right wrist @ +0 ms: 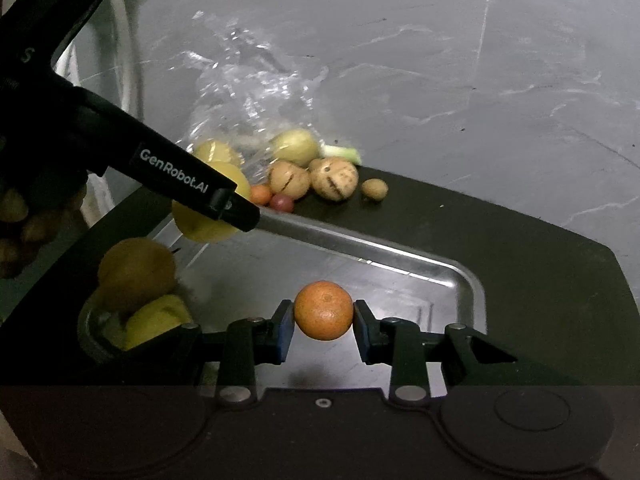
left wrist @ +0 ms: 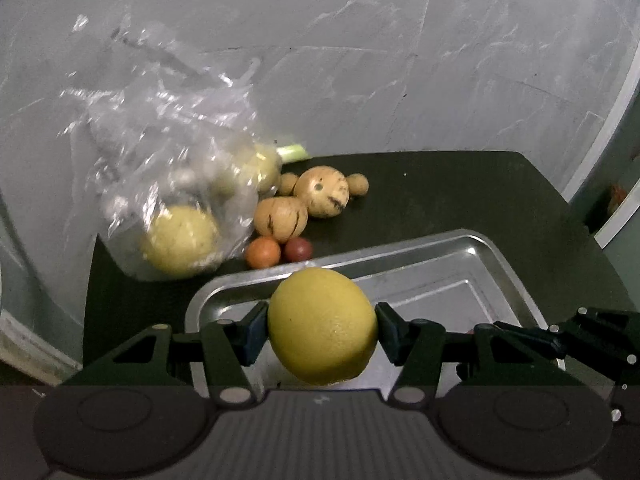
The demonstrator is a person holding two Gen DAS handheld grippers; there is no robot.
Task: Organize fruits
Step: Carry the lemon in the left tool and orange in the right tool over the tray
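- A big yellow lemon (left wrist: 322, 326) is held tight between the fingers of the left gripper (left wrist: 322, 330), one pad pressed on each side at its fat middle.
- The lemon is kept up in the air, above the near part of the metal tray (left wrist: 460, 276).
- The lemon looks firm and a bit heavy, with bumpy skin that should not slip much. A hold at the widest part seems best, because the narrow ends could let it roll out.
- A small orange (right wrist: 324, 310) is pinched between the fingers of the right gripper (right wrist: 324, 320), also at its middle, and it is held over the tray (right wrist: 400, 256).
- The orange looks light and a little soft, so a gentle squeeze is likely enough. Too hard a squeeze could bruise it.
- Beyond the left fingers, on the dark tabletop (left wrist: 460, 200), more fruit is waiting: two striped tan fruits (left wrist: 322, 191), a tiny orange fruit (left wrist: 263, 253) and a tiny red fruit (left wrist: 298, 249).
- Beyond the fingers and to their left, a clear plastic bag (left wrist: 168, 152) with yellow fruit inside can be seen. The bag looks thin, crinkly and slippery, so it may be hard to grab.
- To the left of the right fingers, a small bowl (right wrist: 90, 332) with yellow fruit in it is seen.
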